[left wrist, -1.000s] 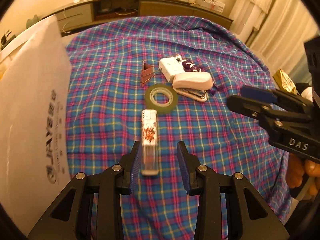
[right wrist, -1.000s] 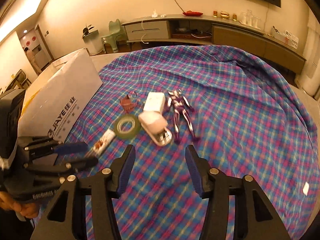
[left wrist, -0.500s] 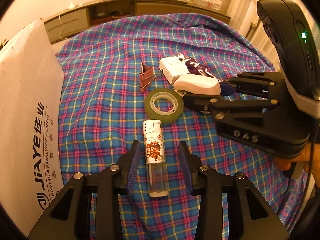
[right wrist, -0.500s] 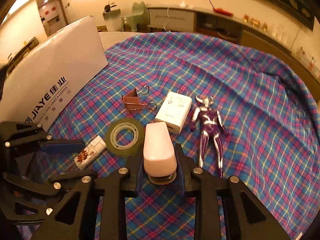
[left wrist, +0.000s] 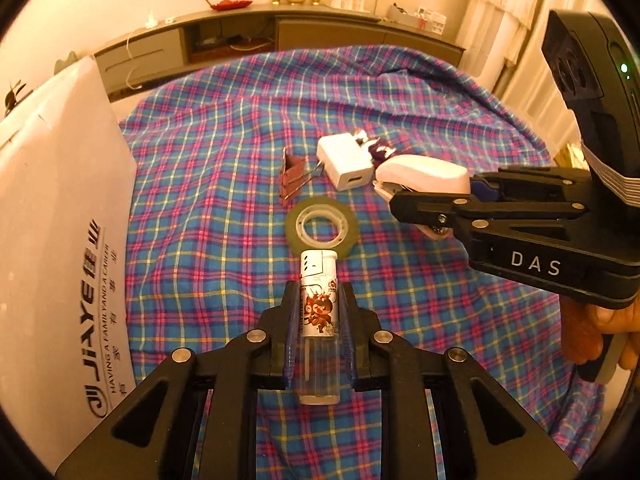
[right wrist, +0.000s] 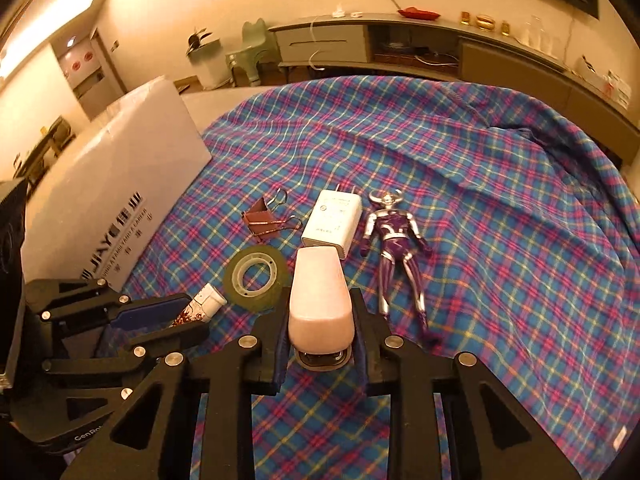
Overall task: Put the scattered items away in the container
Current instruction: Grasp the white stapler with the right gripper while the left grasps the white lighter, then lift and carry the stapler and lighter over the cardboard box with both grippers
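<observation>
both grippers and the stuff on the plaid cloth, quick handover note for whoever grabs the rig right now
Left gripper: jaws closing on the lighter.
Right gripper: shut on the stapler.
On the plaid cloth: tape roll, binder clips, charger, purple figure.
White box stands at the left.
Done: nothing seen boxed yet.
Left: carry both held items over, then the other four.

Tape roll (right wrist: 256,278) between lighter (right wrist: 200,309) and stapler (right wrist: 320,300) — charger (right wrist: 332,222) behind.

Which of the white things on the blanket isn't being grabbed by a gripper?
The white charger, lying free beside the purple toy figure. The lighter and stapler each sit between gripper fingers.
</observation>
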Tool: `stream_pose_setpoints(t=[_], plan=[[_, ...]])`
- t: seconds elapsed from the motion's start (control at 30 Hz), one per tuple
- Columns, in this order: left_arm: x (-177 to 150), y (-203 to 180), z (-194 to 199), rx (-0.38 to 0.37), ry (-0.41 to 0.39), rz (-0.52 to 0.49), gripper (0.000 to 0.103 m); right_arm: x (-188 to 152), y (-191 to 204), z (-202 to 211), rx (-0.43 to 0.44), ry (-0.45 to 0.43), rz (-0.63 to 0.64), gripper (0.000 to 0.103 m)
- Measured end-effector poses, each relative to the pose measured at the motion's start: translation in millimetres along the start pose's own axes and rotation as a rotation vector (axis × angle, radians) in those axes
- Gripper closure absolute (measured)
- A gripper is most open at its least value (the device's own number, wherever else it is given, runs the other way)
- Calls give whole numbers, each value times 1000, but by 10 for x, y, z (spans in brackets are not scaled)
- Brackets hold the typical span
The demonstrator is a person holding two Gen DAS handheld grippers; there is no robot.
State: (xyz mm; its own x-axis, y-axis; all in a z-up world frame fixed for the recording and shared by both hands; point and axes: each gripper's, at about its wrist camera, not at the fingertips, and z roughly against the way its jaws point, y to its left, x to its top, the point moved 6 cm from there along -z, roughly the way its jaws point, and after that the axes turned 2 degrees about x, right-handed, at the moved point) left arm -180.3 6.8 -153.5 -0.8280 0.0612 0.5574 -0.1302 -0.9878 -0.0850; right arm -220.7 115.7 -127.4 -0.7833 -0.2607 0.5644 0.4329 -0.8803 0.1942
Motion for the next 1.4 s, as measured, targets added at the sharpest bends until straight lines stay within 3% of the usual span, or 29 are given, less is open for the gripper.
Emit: stream_pose_setpoints(t=[0.97,1.4], plan=[[-47,-311,1135,-100,-147,-35,83,-490,306,1297,31,-166,-202,75],[-138,-212,1406,-81,-186,-35,83,-593,681,1539,41,-216,-133,75]])
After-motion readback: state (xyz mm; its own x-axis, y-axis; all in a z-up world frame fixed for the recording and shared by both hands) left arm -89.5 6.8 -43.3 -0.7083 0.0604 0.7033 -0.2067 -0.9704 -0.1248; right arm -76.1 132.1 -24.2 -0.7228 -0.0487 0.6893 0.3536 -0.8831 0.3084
